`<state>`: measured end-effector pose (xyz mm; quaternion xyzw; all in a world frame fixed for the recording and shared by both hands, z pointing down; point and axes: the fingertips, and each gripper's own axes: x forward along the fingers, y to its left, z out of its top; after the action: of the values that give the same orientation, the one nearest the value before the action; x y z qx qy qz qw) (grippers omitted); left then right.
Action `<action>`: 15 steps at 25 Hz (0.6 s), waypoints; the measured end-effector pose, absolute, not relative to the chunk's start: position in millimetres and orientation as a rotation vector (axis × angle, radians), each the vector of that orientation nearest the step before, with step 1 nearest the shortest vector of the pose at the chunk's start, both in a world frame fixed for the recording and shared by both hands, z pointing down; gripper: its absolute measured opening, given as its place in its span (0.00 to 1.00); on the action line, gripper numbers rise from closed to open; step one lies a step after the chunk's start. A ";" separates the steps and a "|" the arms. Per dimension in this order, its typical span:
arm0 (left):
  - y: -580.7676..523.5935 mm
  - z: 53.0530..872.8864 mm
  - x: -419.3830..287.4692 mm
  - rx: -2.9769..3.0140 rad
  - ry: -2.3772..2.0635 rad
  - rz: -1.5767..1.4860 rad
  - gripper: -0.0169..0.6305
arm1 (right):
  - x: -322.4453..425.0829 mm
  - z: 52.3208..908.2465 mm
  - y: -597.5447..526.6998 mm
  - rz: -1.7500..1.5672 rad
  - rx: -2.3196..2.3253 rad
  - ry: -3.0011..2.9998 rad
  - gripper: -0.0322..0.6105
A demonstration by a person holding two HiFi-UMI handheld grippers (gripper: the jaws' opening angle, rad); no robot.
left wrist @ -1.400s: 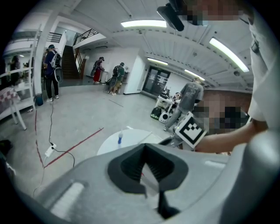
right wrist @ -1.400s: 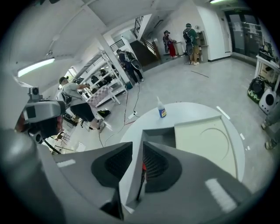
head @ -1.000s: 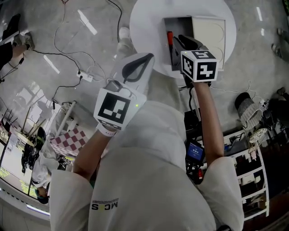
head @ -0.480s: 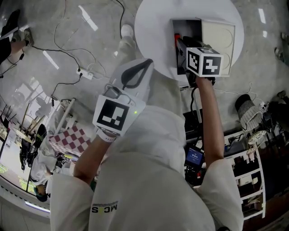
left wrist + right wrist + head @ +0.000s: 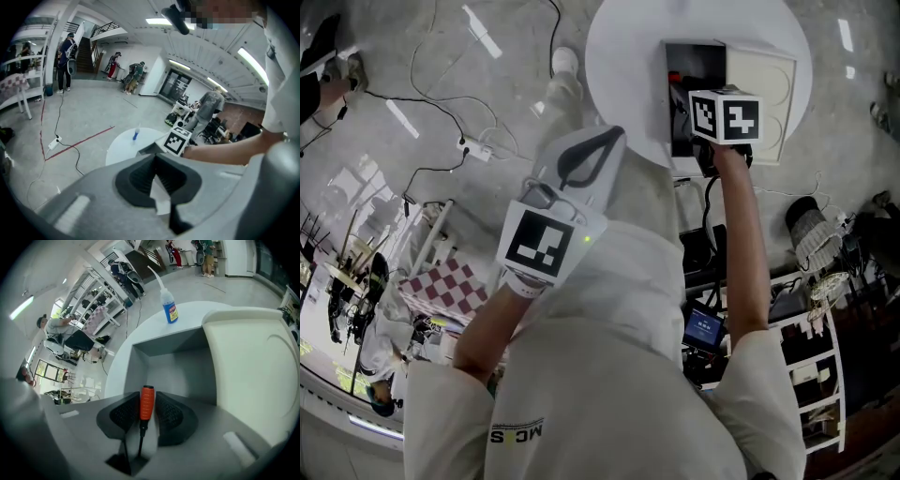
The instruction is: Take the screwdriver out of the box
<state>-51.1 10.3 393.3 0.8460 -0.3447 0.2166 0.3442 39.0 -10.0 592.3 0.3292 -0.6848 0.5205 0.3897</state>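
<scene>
A screwdriver (image 5: 147,402) with an orange handle and dark shaft lies in the open grey box (image 5: 174,363) on the round white table (image 5: 619,56). My right gripper (image 5: 146,414) reaches steeply down into the box, its jaws opening, one ribbed pad on each side of the handle with narrow gaps. In the head view the right gripper (image 5: 681,97) covers most of the screwdriver (image 5: 677,77), so only its red end shows. My left gripper (image 5: 579,157) hangs short of the table above the person's lap, shut and holding nothing; the left gripper view shows the left gripper (image 5: 156,162) the same.
The cream box lid (image 5: 761,86) lies folded open to the right of the box. A small glue bottle (image 5: 169,310) with a blue label stands on the table beyond the box. Cables and a power strip (image 5: 476,150) lie on the floor at left; shelving stands at right.
My right gripper has sunk into the box and now straddles the screwdriver handle. The left gripper has stayed where it was.
</scene>
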 end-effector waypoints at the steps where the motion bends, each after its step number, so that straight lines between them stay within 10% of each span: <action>1: 10.3 393.4 -51.3 2.196 -0.897 0.560 0.03 | 39.5 595.0 -8.2 1.323 0.823 -1.728 0.22; 15: 7.5 396.4 -54.2 2.187 -0.900 0.536 0.03 | 34.4 600.1 -6.4 1.351 0.721 -1.745 0.18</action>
<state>-54.2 7.5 396.4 0.8446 -0.3475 0.2070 0.3507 34.4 -6.4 600.1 0.2850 -0.6893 0.5337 0.3985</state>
